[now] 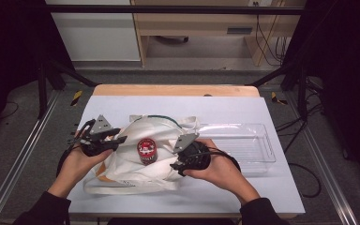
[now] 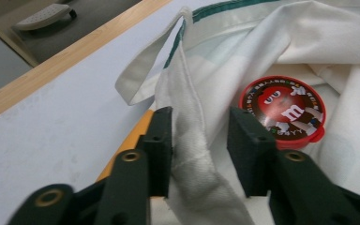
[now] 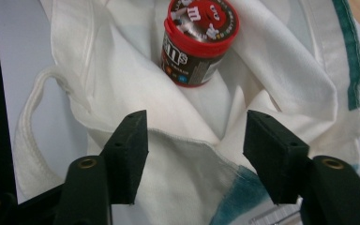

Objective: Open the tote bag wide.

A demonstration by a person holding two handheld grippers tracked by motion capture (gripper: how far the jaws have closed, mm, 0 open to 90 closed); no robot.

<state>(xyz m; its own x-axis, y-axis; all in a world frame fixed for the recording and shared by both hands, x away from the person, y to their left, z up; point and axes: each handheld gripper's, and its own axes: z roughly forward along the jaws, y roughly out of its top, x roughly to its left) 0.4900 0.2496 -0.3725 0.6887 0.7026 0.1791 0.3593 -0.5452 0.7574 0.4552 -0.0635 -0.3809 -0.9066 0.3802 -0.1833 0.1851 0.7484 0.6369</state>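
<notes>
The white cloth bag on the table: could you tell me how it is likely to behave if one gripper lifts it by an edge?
The white cloth bag lies crumpled in soft folds, so it would probably sag and drape, not hold shape. The candy tub nestled in those folds would likely slide or roll as the cloth rises. The loose strap would probably dangle.

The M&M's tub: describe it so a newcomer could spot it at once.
On the table, between the two hands, lies a white cloth tote bag. On its folds sits the M&M's tub: a small round dark container with a red lid, the one red thing there.
</notes>
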